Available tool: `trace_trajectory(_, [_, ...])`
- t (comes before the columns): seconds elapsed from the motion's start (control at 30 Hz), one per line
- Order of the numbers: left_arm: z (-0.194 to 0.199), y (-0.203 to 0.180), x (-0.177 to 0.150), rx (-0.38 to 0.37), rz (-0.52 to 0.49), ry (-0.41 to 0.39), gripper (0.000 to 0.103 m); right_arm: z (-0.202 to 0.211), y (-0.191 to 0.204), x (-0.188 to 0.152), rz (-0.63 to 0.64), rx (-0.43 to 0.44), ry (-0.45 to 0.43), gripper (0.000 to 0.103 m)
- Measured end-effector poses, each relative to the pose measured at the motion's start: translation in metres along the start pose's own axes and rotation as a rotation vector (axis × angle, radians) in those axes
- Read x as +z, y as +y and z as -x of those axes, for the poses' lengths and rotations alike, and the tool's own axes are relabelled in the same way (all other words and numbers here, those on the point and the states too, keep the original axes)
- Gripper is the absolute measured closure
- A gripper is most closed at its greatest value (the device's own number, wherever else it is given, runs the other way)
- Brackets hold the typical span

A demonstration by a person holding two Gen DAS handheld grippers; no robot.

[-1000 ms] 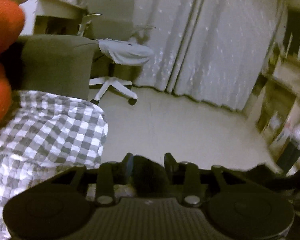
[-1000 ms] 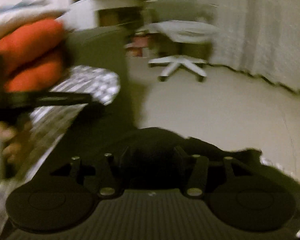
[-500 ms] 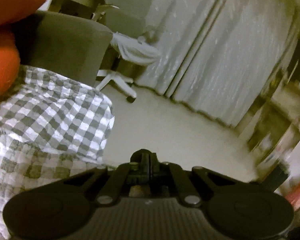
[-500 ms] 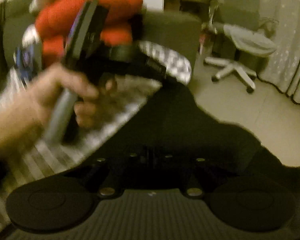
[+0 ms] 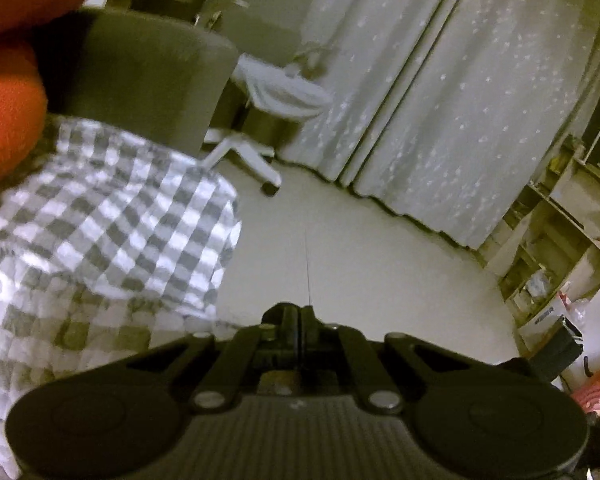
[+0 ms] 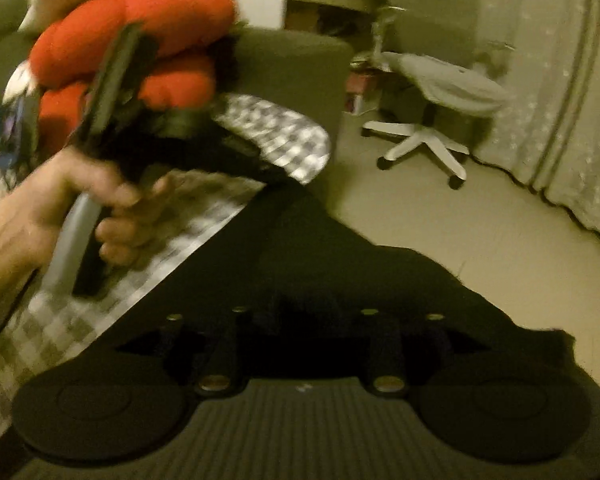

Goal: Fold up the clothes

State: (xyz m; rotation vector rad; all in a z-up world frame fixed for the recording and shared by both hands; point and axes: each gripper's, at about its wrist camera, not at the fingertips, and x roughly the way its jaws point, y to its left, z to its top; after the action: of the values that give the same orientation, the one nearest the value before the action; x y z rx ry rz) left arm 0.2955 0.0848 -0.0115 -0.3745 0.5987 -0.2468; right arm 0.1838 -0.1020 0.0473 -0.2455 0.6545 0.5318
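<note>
left hand-held gripper (image 5: 300,312) clenched | right hand-held gripper (image 6: 304,312) opening over dark limp garment (image 6: 320,248) — checked cloth (image 5: 112,220) beside

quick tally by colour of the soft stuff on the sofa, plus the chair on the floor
black garment: 1
grey-and-white checked cover: 1
red cushions: at least 3 lobes visible, whether separate cushions cannot be told; counted as 1 pile
white office chair: 1
total: 4
</note>
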Motion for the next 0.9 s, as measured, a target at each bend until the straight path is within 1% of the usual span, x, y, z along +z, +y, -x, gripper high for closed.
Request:
trace_trajectory(0.03, [0.001,0.000,0.000,-0.001,0.000,-0.002,0.102,0.000,-0.008,0.001,-0.039,-0.007,-0.003,0.061])
trace_trajectory(0.07, [0.000,0.000,0.000,0.000,0.000,-0.001,0.102,0.001,-0.017,0.000,-0.081,-0.036,0.001,0.058])
trace_trajectory(0.13, [-0.002,0.001,0.000,0.001,-0.001,0.003,0.101,0.000,-0.035,-0.001,-0.169,-0.083,0.012,0.057])
trace_trajectory(0.17, [-0.002,0.001,0.001,-0.005,-0.001,0.006,0.094,-0.002,-0.043,-0.001,-0.215,-0.102,0.020,0.056])
trace_trajectory(0.23, [-0.002,0.001,0.000,0.001,-0.009,0.008,0.090,-0.006,-0.058,-0.005,-0.295,-0.130,0.048,0.055])
trace_trajectory(0.27, [-0.003,0.000,-0.001,0.005,-0.017,0.010,0.090,-0.010,-0.061,-0.008,-0.313,-0.119,0.063,0.055])
trace_trajectory(0.3, [-0.004,-0.002,-0.001,0.009,-0.026,0.013,0.090,-0.013,-0.063,-0.011,-0.322,-0.075,0.076,0.057])
trace_trajectory(0.33, [-0.005,-0.003,-0.001,0.010,-0.031,0.013,0.089,-0.016,-0.062,-0.013,-0.326,-0.037,0.075,0.064])
trace_trajectory(0.37, [-0.006,-0.003,0.000,0.010,-0.036,0.013,0.087,-0.017,-0.060,-0.015,-0.316,-0.024,0.059,0.091])
trace_trajectory(0.4, [-0.005,-0.002,-0.001,0.012,-0.038,0.013,0.086,-0.019,-0.057,-0.014,-0.294,-0.038,0.051,0.101])
trace_trajectory(0.47, [-0.004,-0.002,-0.002,0.015,-0.040,0.010,0.082,-0.014,-0.054,-0.010,-0.264,-0.076,0.010,0.101])
trace_trajectory(0.57, [-0.004,-0.001,-0.002,0.020,-0.043,0.005,0.080,-0.006,-0.054,-0.005,-0.241,-0.133,-0.031,0.101])
trace_trajectory(0.63, [-0.006,-0.005,-0.005,0.052,-0.066,0.010,0.079,-0.002,-0.055,-0.003,-0.233,-0.169,-0.049,0.101])
trace_trajectory(0.67, [-0.009,-0.009,-0.006,0.082,-0.089,0.020,0.079,-0.007,-0.055,-0.005,-0.231,-0.171,-0.025,0.101])
trace_trajectory(0.73, [-0.009,-0.012,-0.007,0.101,-0.114,0.023,0.079,-0.020,-0.051,-0.011,-0.232,-0.146,0.021,0.101])
trace_trajectory(0.77, [-0.009,-0.014,-0.008,0.110,-0.126,0.024,0.079,-0.023,-0.050,-0.012,-0.226,-0.142,0.029,0.098])
trace_trajectory(0.87, [-0.008,-0.009,-0.005,0.115,-0.094,0.007,0.076,-0.023,-0.051,-0.010,-0.227,-0.138,0.034,0.096])
trace_trajectory(0.9, [-0.008,-0.005,-0.003,0.124,-0.074,-0.004,0.076,-0.022,-0.053,-0.010,-0.234,-0.151,0.027,0.094])
